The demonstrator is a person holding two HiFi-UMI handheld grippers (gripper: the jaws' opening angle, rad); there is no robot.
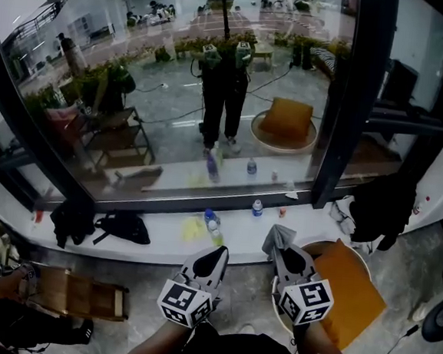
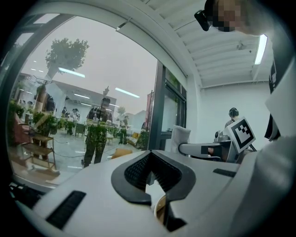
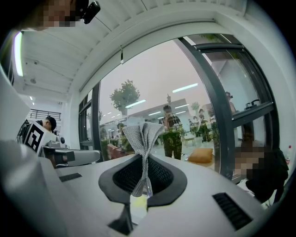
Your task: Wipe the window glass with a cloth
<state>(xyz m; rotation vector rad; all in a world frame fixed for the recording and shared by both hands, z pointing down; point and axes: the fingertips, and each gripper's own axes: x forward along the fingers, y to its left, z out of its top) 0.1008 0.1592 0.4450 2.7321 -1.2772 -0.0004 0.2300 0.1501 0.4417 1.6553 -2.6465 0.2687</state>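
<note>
Grey ribbed cloth [image 3: 141, 139] stands bunched upright between the fingers of the right gripper [image 1: 282, 253], which are pressed together on its lower end. The loose folds fan out above the tips. In the head view the cloth shows over the front edge of the white ledge [image 1: 162, 240] that runs below the window glass [image 1: 175, 91], and it is apart from the pane. The left gripper [image 1: 216, 258] is just beside the right one at about the same height. Its fingers are brought together at the tips with nothing between them. A clear bottle [image 1: 212, 224] with a blue cap stands near the middle of the ledge. A black bag [image 1: 125, 225] lies toward its left end.
</note>
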